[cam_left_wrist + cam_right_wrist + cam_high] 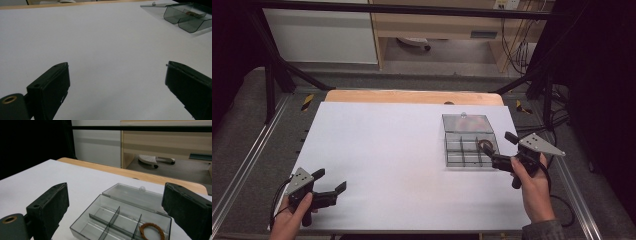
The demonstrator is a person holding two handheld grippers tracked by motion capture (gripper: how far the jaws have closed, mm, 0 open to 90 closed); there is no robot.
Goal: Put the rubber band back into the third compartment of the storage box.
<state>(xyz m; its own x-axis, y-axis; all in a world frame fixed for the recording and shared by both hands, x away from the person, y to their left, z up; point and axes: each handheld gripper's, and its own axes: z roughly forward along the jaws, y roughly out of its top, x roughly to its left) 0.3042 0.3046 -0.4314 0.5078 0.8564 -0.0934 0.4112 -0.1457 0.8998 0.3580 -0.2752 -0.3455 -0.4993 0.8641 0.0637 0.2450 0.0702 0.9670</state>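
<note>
High view: both grippers' jaws spread (left gripper [331,181], right gripper [499,145]); brown ring [151,231] in open box [105,218].

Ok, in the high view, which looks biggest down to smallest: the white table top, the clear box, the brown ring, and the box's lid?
Largest to smallest in the high view:
1. White table top
2. Clear box, the divided tray part
3. Its open lid, laid flat behind; a little smaller, but farther from the camera, so not certain
4. Brown ring, inside a right-hand compartment

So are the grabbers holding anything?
No. The left gripper and the right gripper are both open and empty; the brown ring lies in the box.
</note>
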